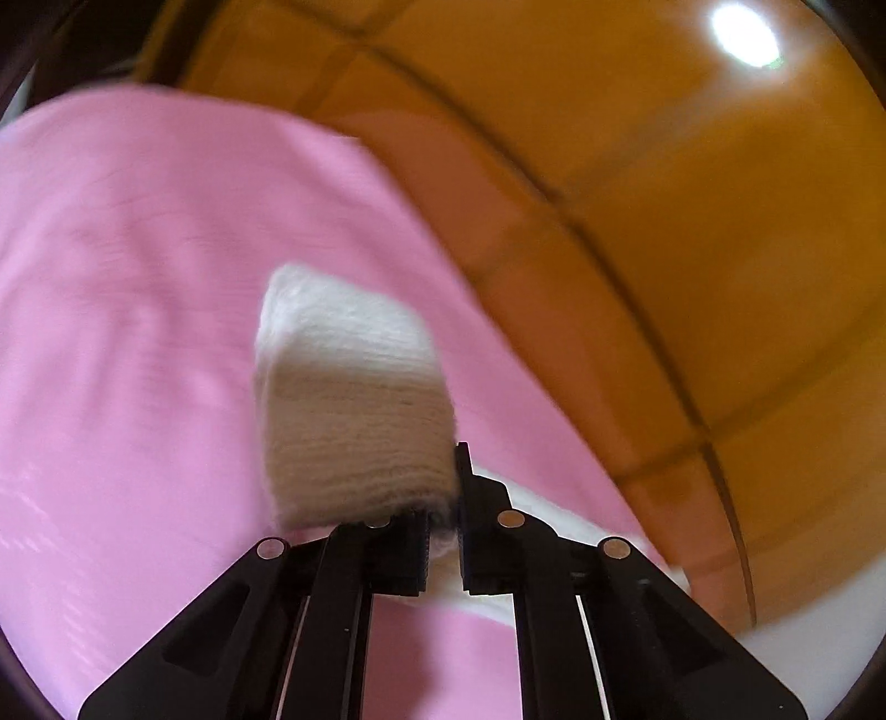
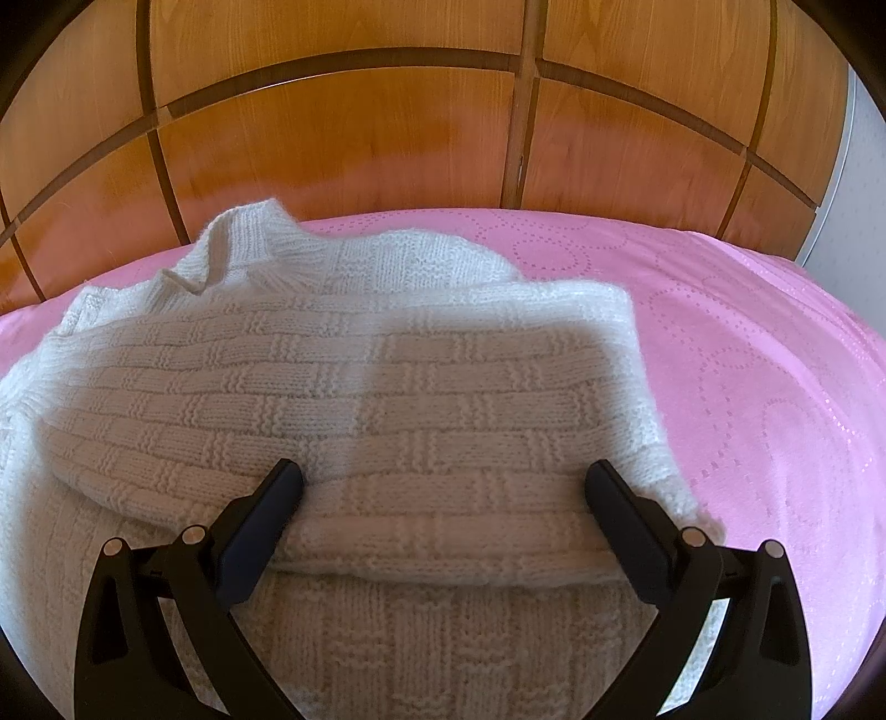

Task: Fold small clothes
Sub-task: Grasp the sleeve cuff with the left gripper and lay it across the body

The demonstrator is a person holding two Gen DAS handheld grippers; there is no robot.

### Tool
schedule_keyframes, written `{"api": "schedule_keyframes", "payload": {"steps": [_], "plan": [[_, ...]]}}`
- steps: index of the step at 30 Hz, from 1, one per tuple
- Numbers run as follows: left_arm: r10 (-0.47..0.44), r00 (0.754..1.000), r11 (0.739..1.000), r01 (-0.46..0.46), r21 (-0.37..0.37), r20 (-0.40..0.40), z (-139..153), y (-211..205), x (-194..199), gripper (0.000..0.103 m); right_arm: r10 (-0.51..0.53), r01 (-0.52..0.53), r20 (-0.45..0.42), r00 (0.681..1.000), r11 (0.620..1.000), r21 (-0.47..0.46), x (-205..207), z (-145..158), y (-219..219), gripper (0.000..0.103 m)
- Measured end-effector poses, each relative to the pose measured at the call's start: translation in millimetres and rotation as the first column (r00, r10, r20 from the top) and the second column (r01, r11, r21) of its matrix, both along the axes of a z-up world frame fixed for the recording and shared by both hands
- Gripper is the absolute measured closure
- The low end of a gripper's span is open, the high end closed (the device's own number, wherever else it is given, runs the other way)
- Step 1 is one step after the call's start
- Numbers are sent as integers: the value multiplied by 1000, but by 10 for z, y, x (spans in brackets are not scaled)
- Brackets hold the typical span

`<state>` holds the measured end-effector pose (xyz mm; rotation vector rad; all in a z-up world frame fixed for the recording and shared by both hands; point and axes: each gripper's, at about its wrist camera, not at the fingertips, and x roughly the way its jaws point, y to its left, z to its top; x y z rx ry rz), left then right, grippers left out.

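A white knit sweater (image 2: 354, 387) lies on a pink bedspread (image 2: 747, 360), one layer folded over itself, with the collar at the far left. My right gripper (image 2: 443, 487) is open, its jaws spread wide over the near folded edge of the sweater. In the blurred left wrist view, my left gripper (image 1: 443, 526) is shut on a ribbed white end of the sweater (image 1: 354, 399), which stands up above the pink bedspread (image 1: 138, 332).
A wooden panelled headboard or wardrobe (image 2: 387, 127) runs along the far edge of the bed. It also shows in the left wrist view (image 1: 692, 194), with a bright light spot (image 1: 745, 33) at upper right. A pale wall (image 2: 853, 194) is at the far right.
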<state>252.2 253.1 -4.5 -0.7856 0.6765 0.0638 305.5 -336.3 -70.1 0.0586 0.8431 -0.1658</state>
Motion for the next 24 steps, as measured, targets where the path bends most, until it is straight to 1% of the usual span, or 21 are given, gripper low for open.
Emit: {"api": "schedule_keyframes", "payload": {"steps": [1,3,4,6,8,9,10,12,14,15,16,17,18,19,20,22,24], "plan": [[-64,998,998,64,28,22,94,-278,23,96,1,-1,0,1000,1000,-1,6,-4,1,2],[-141,989,989,139,43,44,165,-676,107,96,0,0,1,1000,1000,-3,9,-2,4,2],[-210,976,977,208,45,54,197,-976,141,96,0,0,1,1000,1000,-3,9,-2,7,2],[-280,958,959,276,62,58,217,-1306,140,96,1,0,2,1000,1000,-4,11,-1,10,2],[-356,934,933,352,78,41,172,-1726,187,96,1,-1,3,1000,1000,-2,6,-1,4,2],[-390,921,918,387,82,20,118,-1960,219,96,0,0,3,1000,1000,0,6,1,3,2],[-405,914,911,403,85,9,90,-2097,246,96,0,0,4,1000,1000,1,3,3,1,2],[-454,891,885,453,103,-18,0,-2445,283,96,-1,1,5,1000,1000,2,-3,6,-4,2],[-475,879,870,476,129,-45,-67,-2656,361,96,-1,1,5,1000,1000,5,-6,8,-11,2],[-484,873,861,488,144,-63,-100,-2743,380,94,-1,1,6,1000,1000,8,-9,11,-20,2],[-501,861,846,508,164,-88,-142,-2853,360,83,-1,1,7,1000,1000,11,-11,12,-26,2],[-512,854,835,521,175,-96,-173,-2898,294,68,-1,1,8,1000,1000,14,-11,12,-36,2],[-517,850,830,526,183,-98,-174,-2906,295,59,-1,1,8,1000,1000,18,-14,13,-45,2],[-524,847,825,531,195,-92,-175,-2900,224,46,-1,0,9,1000,1000,23,-15,14,-53,2],[-528,845,820,533,209,-86,-167,-2916,168,44,0,0,9,1000,1000,24,-18,13,-56,2],[-531,843,811,534,238,-84,-187,-2929,86,44,1,-1,8,1000,1000,26,-15,19,-62,2],[-524,848,808,525,269,-82,-216,-2880,-41,44,2,-2,4,1000,999,36,-16,28,-73,2]]}}
